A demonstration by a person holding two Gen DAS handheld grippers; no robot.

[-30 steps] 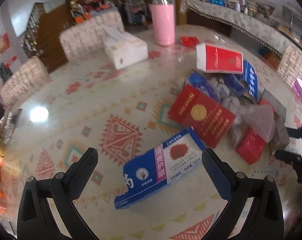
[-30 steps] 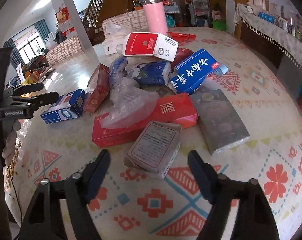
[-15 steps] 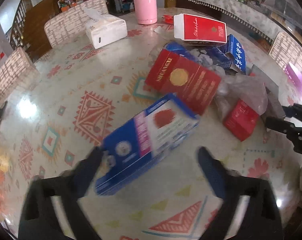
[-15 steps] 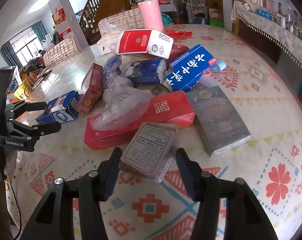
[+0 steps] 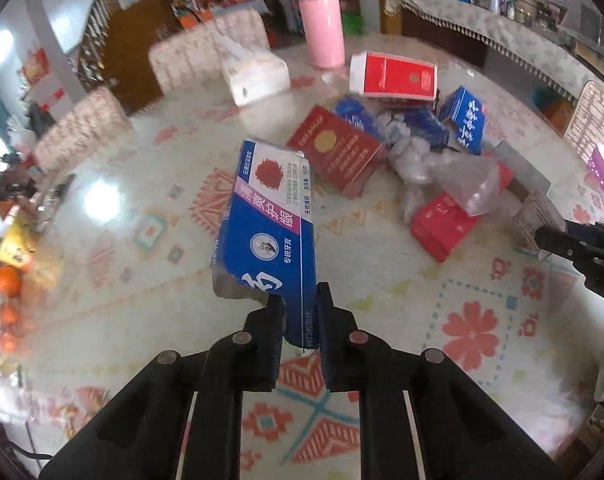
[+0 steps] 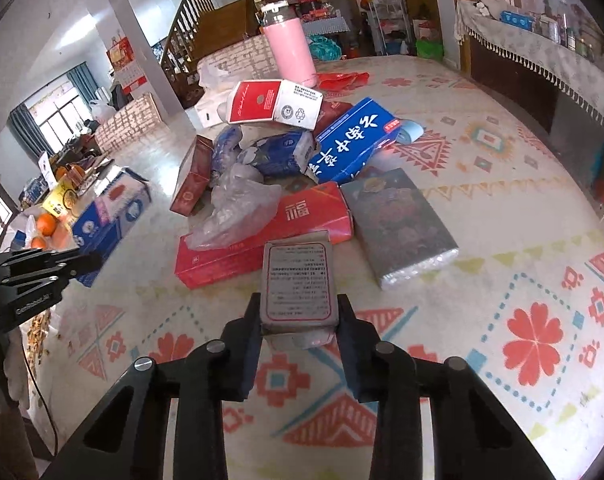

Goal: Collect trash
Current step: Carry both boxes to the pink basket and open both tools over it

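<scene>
Both grippers have closed in since a moment ago. Now the left gripper (image 5: 300,312) pinches the near end of the blue toothpaste box (image 5: 272,220), which has tipped up off the table (image 5: 381,280). The right gripper (image 6: 299,322) is closing its jaws on the small grey box (image 6: 298,282), pads touching its sides. Behind it lie a long red box (image 6: 262,236), a crumpled clear bag (image 6: 238,208) and more boxes.

Your table (image 6: 481,92), under a glossy patterned cloth, carries a heap of flattened cartons: a long red box (image 6: 262,236), a grey packet (image 6: 397,224), plus a pink bottle (image 6: 290,52).
</scene>
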